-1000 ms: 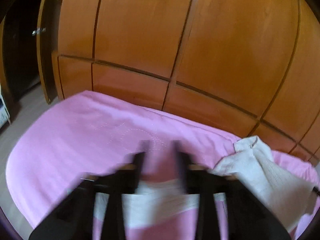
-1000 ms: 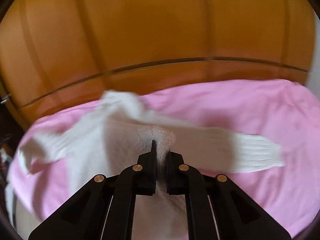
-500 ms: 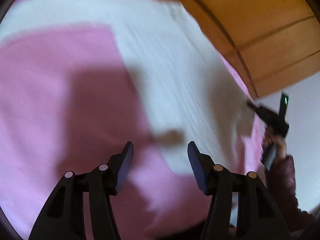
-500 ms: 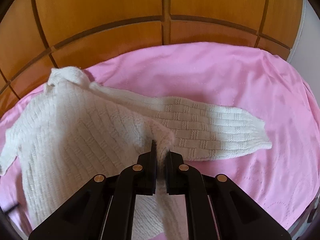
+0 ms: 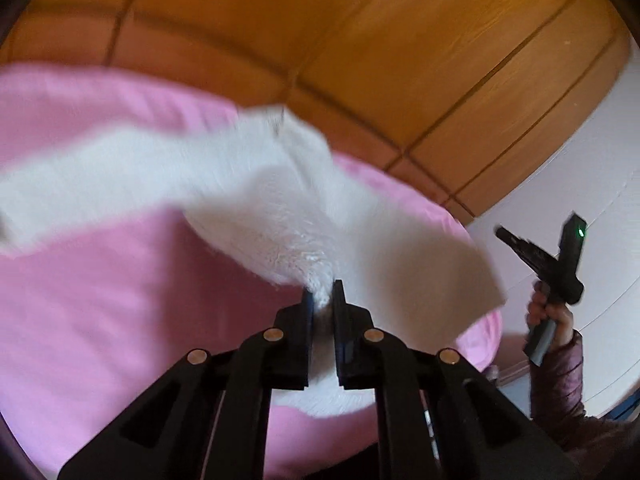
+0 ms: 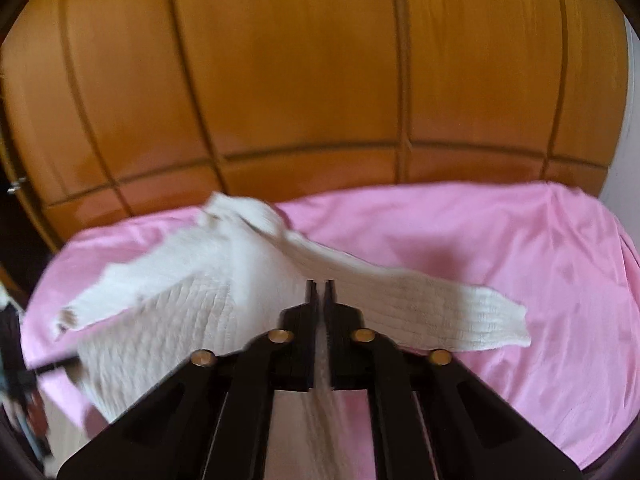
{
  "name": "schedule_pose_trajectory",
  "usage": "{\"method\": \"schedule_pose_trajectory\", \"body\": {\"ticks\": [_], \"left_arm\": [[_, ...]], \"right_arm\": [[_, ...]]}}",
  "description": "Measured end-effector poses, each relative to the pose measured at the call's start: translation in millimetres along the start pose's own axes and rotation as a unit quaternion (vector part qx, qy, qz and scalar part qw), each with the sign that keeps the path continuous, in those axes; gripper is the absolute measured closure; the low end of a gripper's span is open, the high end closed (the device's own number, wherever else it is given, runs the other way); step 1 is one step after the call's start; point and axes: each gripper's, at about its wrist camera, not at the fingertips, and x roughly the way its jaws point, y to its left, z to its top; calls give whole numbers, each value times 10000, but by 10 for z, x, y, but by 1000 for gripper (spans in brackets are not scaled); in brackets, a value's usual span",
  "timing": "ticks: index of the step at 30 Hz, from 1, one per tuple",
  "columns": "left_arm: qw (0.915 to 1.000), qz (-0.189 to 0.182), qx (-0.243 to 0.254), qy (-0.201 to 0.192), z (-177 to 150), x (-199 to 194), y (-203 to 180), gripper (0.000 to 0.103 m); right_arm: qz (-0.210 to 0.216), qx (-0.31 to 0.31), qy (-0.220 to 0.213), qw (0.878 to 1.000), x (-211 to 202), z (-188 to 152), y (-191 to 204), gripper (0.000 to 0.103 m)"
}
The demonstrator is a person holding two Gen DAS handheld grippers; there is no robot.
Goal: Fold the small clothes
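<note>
A small white knitted sweater (image 6: 192,300) lies partly lifted over the pink bed sheet (image 6: 500,248). Its one sleeve (image 6: 452,312) stretches right across the sheet. My right gripper (image 6: 319,285) is shut on the sweater's edge, with fabric running back between its fingers. My left gripper (image 5: 322,287) is shut on another edge of the sweater (image 5: 260,200), which hangs blurred in front of it. The right gripper's handle (image 5: 560,276) and the hand holding it show at the right edge of the left wrist view.
Orange wooden wardrobe doors (image 6: 304,80) stand close behind the bed. A white wall (image 5: 592,200) is to the right. The pink sheet (image 5: 100,320) covers the whole bed top.
My left gripper was open over the sheet half a second ago; it has closed on the sweater's edge. The sweater has lifted and shifted; the right gripper stays shut on it.
</note>
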Motion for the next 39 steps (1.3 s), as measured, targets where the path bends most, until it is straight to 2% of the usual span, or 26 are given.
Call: {"method": "schedule_pose_trajectory", "body": {"ticks": [2,4,7,9,10,11,12,14,16,20,21,22,23,26,29,32,35,36,39], "left_arm": [[9999,121,88,-29,45,-268,68,95],[9989,434,133,73,34,-387,127,95],[9953,860,-63,435,-214,-295,408,95],[9908,1191,-196,608,-391,-147,610,95],[9901,1186,-374,655,-472,-29,701,95],[9892,1193,-527,667,-511,48,796,95],[9881,1268,-581,655,-573,80,843,95],[9887,1201,-668,606,-644,107,885,95],[9896,1195,-584,557,-760,12,773,95],[9912,1153,-459,454,-721,-41,700,95],[9913,1162,-445,438,-668,-69,671,95],[9914,1168,-427,414,-645,-102,651,95],[9916,1162,-412,385,-628,-134,632,95],[9922,1157,-322,337,-606,-270,569,95],[9907,1228,-291,515,-688,-287,571,95],[9853,1407,-514,820,-890,-218,691,95],[9789,1661,-723,950,-1035,-141,827,91],[9780,1679,-840,913,-1048,-150,861,88],[9779,1839,-801,584,-987,-281,822,61]], "right_arm": [[281,21,-132,9995,-276,-68,50,103],[381,-120,-19,9992,-435,-261,136,103],[536,-104,368,9978,-381,-637,181,103],[692,152,708,9950,-212,-874,137,103],[788,390,935,9917,-78,-1013,96,93],[732,462,1102,9901,43,-1133,87,79],[696,500,1219,9888,153,-1234,93,76],[914,817,1535,9805,399,-1406,81,74],[953,967,1831,9737,635,-1560,111,61],[1171,1133,2313,9592,1023,-1843,299,62],[1009,947,2350,9621,1093,-1872,400,72],[978,811,2328,9642,1096,-1862,466,92],[1119,808,2330,9626,1073,-1847,500,93],[1225,511,1925,9723,715,-1660,580,95],[1369,215,1679,9760,292,-1565,572,95],[1305,46,1798,9750,134,-1629,527,95],[1222,173,2216,9673,259,-1855,464,95],[1282,236,2269,9651,318,-1909,463,93],[1359,694,2234,9627,483,-1886,335,74]]}}
